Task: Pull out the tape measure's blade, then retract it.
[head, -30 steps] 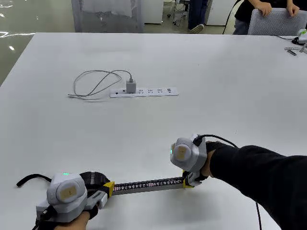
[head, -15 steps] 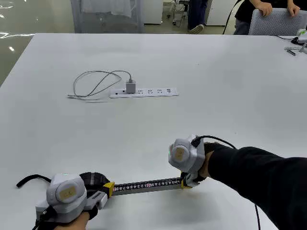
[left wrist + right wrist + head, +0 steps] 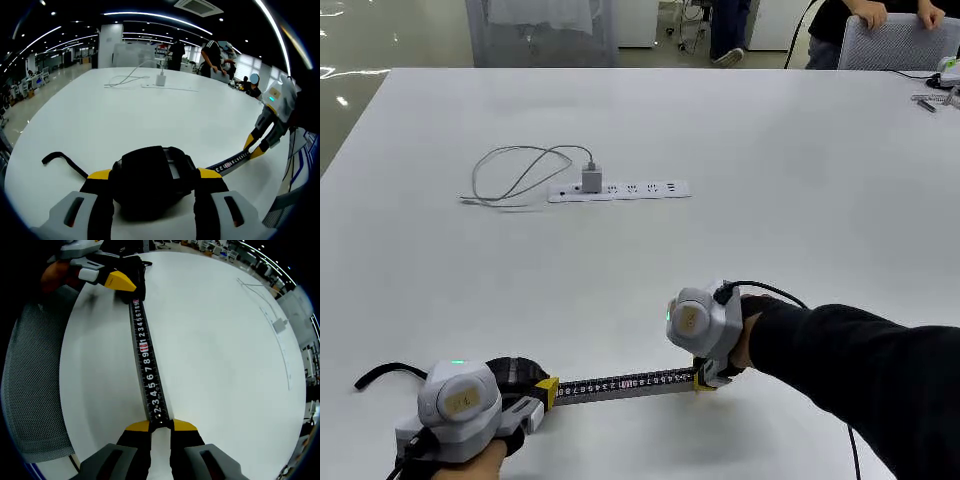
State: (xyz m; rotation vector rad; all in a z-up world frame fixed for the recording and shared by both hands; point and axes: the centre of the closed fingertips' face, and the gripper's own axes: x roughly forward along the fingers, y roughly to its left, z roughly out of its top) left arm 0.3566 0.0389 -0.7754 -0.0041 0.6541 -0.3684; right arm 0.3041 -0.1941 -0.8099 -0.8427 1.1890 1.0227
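Item: tape measure case [image 3: 152, 180], well nearer me than the power strip [image 3: 620, 190], clamped in my left gripper [image 3: 155, 175]. Its blade [image 3: 147, 370]: tip pinched by my right gripper [image 3: 160, 426]. Handling: hold blade straight, guide slowly, don't let it snap.

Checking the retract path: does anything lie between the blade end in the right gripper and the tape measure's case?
Nothing visible does. The blade runs straight along the table from the case, held in the left gripper, to the right gripper, whose jaws pinch its end. The power strip lies far off to the side.
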